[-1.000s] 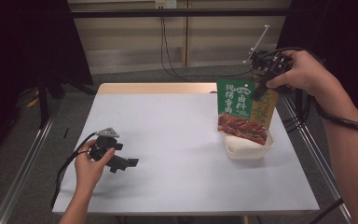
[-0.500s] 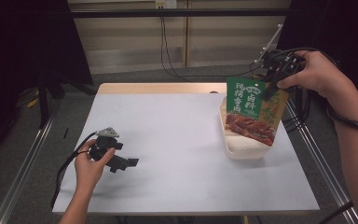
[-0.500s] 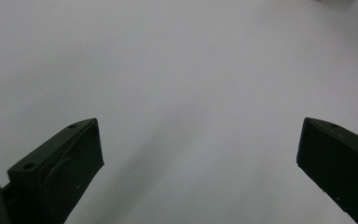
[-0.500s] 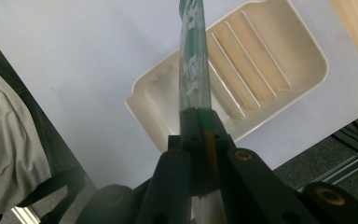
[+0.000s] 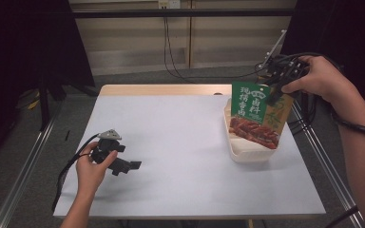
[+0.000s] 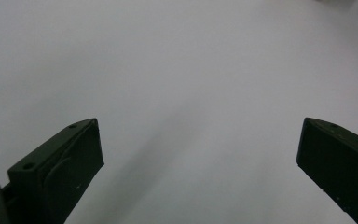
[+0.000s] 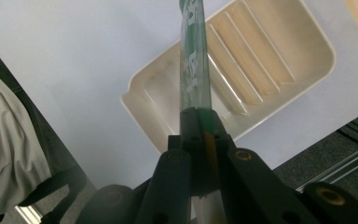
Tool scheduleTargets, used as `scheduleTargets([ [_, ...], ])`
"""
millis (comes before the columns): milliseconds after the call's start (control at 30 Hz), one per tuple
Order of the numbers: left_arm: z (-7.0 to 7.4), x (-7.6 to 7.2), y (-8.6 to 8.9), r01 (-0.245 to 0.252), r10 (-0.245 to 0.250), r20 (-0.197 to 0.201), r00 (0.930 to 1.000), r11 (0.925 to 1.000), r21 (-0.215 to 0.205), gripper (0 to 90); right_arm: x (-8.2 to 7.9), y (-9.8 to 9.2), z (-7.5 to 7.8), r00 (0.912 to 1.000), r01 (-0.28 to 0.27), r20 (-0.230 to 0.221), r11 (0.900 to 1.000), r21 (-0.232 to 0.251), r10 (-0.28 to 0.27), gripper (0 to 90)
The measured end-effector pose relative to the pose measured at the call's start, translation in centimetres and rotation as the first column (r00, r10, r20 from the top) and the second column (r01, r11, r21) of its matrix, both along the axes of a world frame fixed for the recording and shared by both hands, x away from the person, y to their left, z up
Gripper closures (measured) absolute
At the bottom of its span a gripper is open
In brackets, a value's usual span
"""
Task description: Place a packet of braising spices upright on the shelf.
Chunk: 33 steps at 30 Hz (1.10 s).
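Both grippers are black, two-jaw. Left gripper [image 5: 132, 165]: grey three-cornered plate [image 5: 110, 135] on top, black cable [image 5: 66, 168] looping off its rear. In the left gripper view its jaws are matte black wedge-shaped blocks with bevelled tips, small round screw recesses on the left one. Right gripper [image 5: 272, 97]: black body, bundle of black cables [image 5: 298, 56] arching over the top, thin pale rod [image 5: 274, 49] sticking up from it. In the right gripper view its jaws are narrow black bars on black linkage arms with round pivot screws, one brass-coloured. Both forearms bare, no sleeves visible. A cable also runs along the right forearm [image 5: 359, 127].
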<state>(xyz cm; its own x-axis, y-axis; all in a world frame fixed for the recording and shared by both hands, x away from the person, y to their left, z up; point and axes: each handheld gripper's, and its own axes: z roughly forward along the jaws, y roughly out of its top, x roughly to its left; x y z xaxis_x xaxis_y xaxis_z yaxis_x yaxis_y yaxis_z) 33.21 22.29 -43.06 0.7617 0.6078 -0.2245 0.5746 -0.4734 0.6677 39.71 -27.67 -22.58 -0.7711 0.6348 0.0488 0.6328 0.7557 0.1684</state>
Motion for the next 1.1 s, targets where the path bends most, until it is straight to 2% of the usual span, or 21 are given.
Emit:
scheduleTargets([
  [233,0.0,0.0,0.0,0.002,-0.002,-0.002,1.0,1.0,-0.002,0.0,0.1,0.3,-0.4,1.0,0.009,0.001,1.0,-0.026,-0.009,90.0],
  [367,0.0,0.0,0.0,0.002,-0.002,0.001,1.0,1.0,0.007,0.0,0.2,0.3,-0.6,0.9999,0.011,-0.005,0.999,-0.03,-0.011,90.0],
  [667,-0.1,0.1,0.0,0.0,0.0,-0.001,1.0,1.0,-0.004,0.0,0.2,0.0,-1.2,0.9998,0.008,-0.02,0.999,-0.032,-0.008,90.0],
  [1067,-0.3,0.2,-0.3,0.008,-0.008,-0.003,1.0,1.0,0.005,0.1,0.6,0.0,-2.8,0.9987,0.017,-0.047,0.999,-0.038,-0.019,90.0],
  [1100,-0.3,0.2,-0.3,0.008,-0.008,-0.003,1.0,1.0,0.005,0.0,0.7,0.0,-2.9,0.9991,0.005,-0.042,0.999,-0.041,-0.006,90.0],
])
